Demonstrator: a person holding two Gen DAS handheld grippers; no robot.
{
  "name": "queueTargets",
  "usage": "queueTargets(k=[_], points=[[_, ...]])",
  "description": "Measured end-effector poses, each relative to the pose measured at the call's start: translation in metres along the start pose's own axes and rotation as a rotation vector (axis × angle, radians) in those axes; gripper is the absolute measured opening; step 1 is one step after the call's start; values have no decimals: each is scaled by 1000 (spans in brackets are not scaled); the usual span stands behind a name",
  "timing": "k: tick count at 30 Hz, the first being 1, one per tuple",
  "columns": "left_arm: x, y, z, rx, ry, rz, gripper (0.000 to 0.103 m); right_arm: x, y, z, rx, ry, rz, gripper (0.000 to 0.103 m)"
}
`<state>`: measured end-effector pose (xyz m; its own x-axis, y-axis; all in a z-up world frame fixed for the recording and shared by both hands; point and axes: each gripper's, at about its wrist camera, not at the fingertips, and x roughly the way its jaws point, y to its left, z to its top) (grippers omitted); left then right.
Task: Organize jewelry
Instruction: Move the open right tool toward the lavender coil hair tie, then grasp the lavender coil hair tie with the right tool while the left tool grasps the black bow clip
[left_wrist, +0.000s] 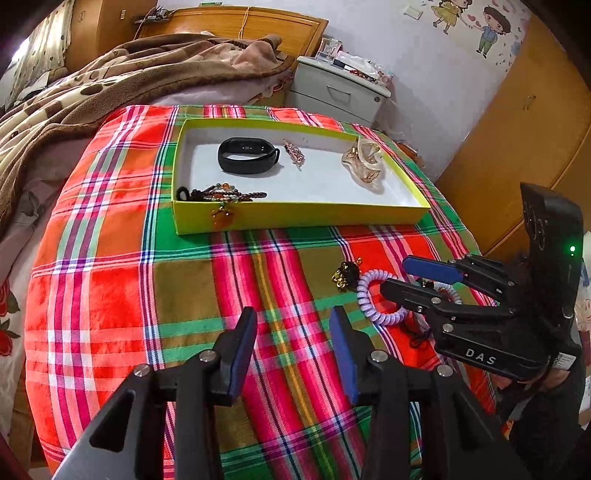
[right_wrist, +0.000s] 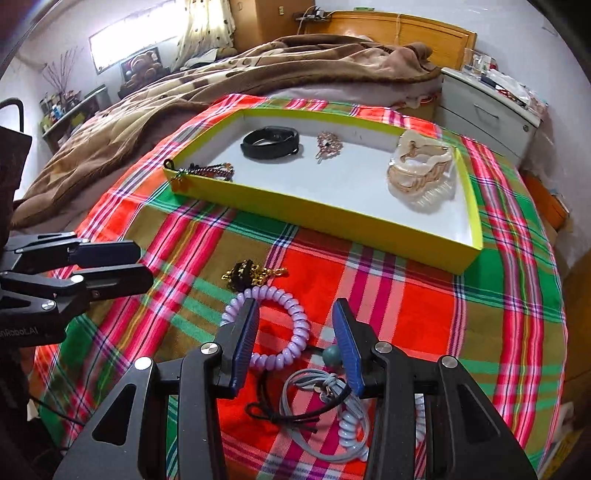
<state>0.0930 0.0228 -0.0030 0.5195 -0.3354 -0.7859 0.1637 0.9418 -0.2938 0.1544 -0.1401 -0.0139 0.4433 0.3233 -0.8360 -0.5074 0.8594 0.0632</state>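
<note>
On the plaid cloth (right_wrist: 406, 295) sits a yellow tray (left_wrist: 295, 218) holding a black band (left_wrist: 247, 155), a gold clip (left_wrist: 293, 153), a beaded bracelet (left_wrist: 225, 195) at its near left corner and a pale hair claw (right_wrist: 419, 168) at its right end. In front of the tray, the right gripper (right_wrist: 299, 347) hangs wide open and empty over a lilac coil tie (right_wrist: 273, 325), with a gold-and-black piece (right_wrist: 247, 277) just beyond it and grey ties (right_wrist: 317, 417) nearer the camera. The left gripper (left_wrist: 291, 354) is also spread open, holding nothing, over bare cloth left of the coil tie.
</note>
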Motion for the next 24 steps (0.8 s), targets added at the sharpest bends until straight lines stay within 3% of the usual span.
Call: queueTargets(k=[11,24], points=[[-1,3,0,-13,9,10,43,7,7,-2,-46,26,-24,11],[10,-13,9,22,31,-9,43,-34,-20,-4,101,-120,7,10]])
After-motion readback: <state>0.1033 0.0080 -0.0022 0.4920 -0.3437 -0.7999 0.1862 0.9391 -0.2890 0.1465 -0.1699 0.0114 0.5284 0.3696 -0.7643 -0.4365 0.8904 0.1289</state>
